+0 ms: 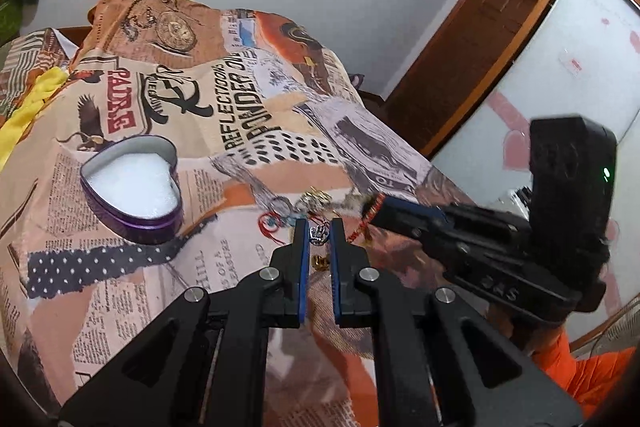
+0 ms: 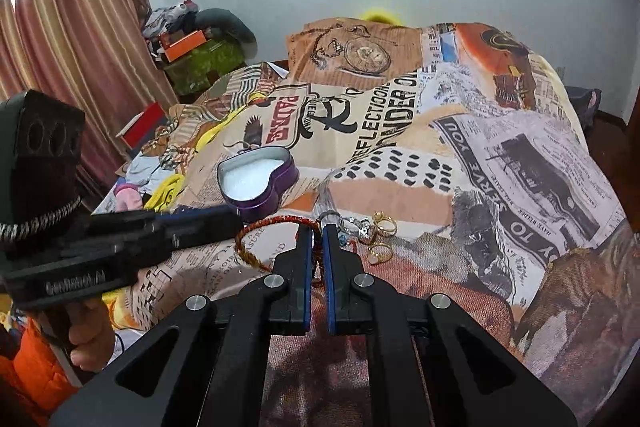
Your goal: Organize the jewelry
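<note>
Both claws hang over a bed covered with a newspaper-print bedspread point(image 1: 224, 131).

Left claw point(image 1: 319, 227): jaws drawn narrow, a small silver charm point(image 1: 318, 234) caught between the blue pads at the very tips. Just below the tips, on the cloth, a small gold piece point(image 1: 320, 261), too small to identify. Ahead of the tips and slightly to either side, a tangle of jewelry point(image 1: 316, 201): rings, red cord, silver bits. Up and to the left of this claw, well apart, sits an open heart-shaped purple tin point(image 1: 132, 187) with white padding inside.

Right claw point(image 2: 317, 229): jaws pinched shut on a red-and-gold braided bracelet point(image 2: 250, 247). The bracelet's loop hangs out to the left of the tips; a strand runs down between the fingers. Just right of the tips lie two gold rings point(image 2: 384, 223), one nearer the claw, one farther, with silver pieces point(image 2: 354, 225) between them and the tips. The tin point(image 2: 260, 187) stands ahead and left of this claw, near the bracelet's loop but not touching it.

The two claws point toward each other across the jewelry pile. An orange sleeve point(image 2: 28, 371) shows behind the hand point(image 2: 90, 331) gripping the left tool.
</note>
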`<state>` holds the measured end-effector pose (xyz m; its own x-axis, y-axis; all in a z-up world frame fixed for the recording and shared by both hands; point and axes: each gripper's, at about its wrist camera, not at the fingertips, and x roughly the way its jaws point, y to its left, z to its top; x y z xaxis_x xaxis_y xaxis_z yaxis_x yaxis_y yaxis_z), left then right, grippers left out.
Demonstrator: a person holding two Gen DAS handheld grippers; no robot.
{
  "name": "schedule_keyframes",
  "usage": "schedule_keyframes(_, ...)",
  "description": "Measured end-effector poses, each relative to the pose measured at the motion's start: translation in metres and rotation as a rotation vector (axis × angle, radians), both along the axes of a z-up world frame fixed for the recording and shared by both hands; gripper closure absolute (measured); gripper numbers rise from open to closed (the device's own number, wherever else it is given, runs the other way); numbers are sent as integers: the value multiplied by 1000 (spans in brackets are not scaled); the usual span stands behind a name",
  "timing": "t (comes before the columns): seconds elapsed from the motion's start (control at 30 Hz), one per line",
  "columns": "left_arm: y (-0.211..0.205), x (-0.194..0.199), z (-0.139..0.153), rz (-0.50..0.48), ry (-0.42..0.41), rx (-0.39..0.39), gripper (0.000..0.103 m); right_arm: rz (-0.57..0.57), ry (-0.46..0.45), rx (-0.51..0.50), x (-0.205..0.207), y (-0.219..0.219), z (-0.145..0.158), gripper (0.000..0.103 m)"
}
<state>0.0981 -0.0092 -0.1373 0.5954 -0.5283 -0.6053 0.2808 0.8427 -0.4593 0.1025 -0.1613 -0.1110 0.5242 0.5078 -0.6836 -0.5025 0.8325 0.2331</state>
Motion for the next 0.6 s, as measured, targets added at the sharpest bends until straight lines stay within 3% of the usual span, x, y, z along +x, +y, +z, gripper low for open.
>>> schedule_keyframes(0.23,13,-15,9,38,-32,13,95,-33,0,-27,11,4,-5,98)
schedule_keyframes(0.6,62,-12,13,193,-60,65,95,-32,-42,-5,13,16,13,98)
